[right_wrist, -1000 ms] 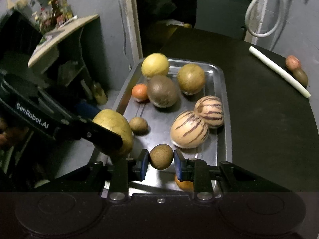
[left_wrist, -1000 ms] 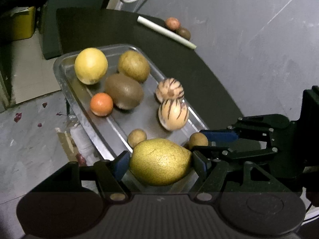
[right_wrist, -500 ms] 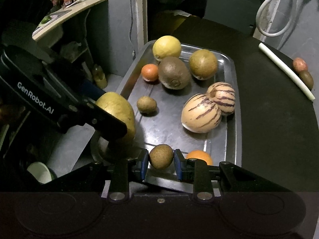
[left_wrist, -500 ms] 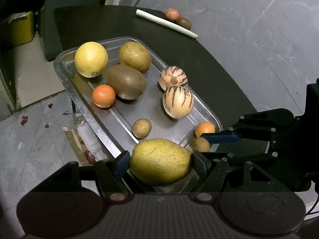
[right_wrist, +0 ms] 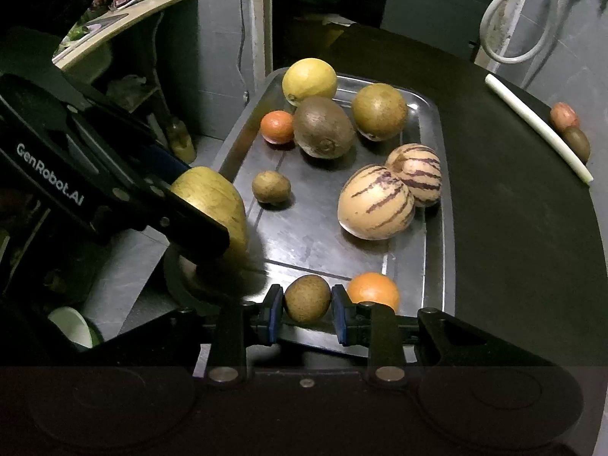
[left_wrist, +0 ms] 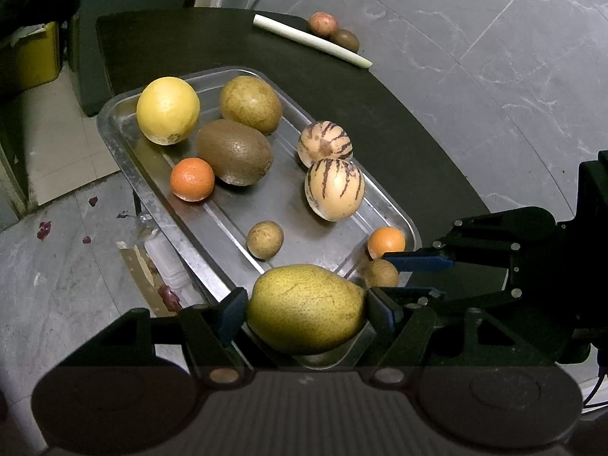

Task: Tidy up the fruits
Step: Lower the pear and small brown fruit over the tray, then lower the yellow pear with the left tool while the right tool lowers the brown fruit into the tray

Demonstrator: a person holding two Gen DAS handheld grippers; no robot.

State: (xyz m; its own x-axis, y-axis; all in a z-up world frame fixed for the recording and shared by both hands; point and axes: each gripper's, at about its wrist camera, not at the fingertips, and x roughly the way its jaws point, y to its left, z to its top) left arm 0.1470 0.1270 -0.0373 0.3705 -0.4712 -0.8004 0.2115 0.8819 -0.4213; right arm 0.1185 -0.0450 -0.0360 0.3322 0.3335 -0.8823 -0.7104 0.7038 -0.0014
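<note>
My left gripper (left_wrist: 306, 309) has its jaws clamped on a speckled yellow-green pear (left_wrist: 306, 307), gripped end to end so its long axis runs across the jaws. My right gripper (right_wrist: 307, 309) is closed on a small brown round fruit (right_wrist: 307, 298) (a longan or small kiwi, I can't tell which). Both loads hang over the near end of the steel tray (left_wrist: 152, 197), which sits on the dark surface (left_wrist: 380, 114). The open floor of the tray lies straight ahead of both jaws, between the small brown fruit (left_wrist: 265, 239) already there and the striped pepino melons (left_wrist: 334, 189); I judge the right hand nearer the near tangerine (right_wrist: 373, 289). The right wrist view shows the pear side-on in the other gripper; the left wrist view shows the right gripper's blue pads (left_wrist: 418, 265) beside the tray's corner.
</note>
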